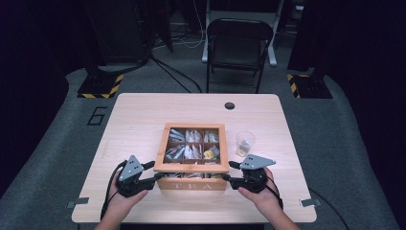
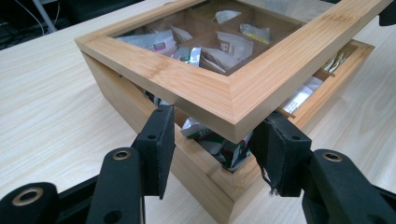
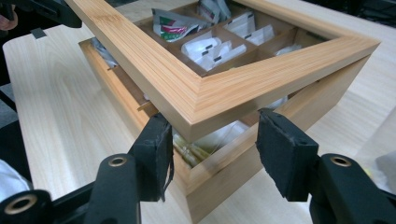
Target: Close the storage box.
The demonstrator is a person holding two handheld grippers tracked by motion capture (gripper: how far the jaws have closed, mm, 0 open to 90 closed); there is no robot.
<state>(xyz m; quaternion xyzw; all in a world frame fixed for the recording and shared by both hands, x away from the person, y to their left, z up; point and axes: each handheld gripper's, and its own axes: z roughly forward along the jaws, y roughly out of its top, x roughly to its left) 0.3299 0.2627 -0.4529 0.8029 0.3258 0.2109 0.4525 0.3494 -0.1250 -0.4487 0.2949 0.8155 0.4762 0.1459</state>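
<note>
Tea box (image 1: pixel 194 163): stands at the middle of the desk (image 1: pixel 139 120), near the person's edge, its front face lettered "TEA", its glass-paned lid (image 2: pixel 219 88) raised partway off the base at the front. The left gripper (image 1: pixel 155 171) is at the lid's front left corner; in the left gripper view its jaws straddle that corner, one pad against each side of the wooden frame, pinching it, with the gap beneath the lid open and tea bags (image 2: pixel 210 140) visible inside. The right gripper (image 1: pixel 229 172) is at the front right corner; in the right gripper view its jaws stand either side of the lid's corner (image 3: pixel 205 107), the left pad touching the frame's underside edge, the right pad close to the frame, contact there not certain. Both grippers are half spread, neither fully closed. Each is held by a hand (image 1: pixel 122 201) coming in from the desk's near edge. Through the lid pane the compartments show assorted tea bags (image 1: pixel 191 143). Just right of the box stands a clear plastic cup (image 1: pixel 244 143) with a tea bag in it. Farther back on the desk is a round cable hole (image 1: pixel 230 106). Behind the desk stands a folding chair (image 1: pixel 238 48).
</note>
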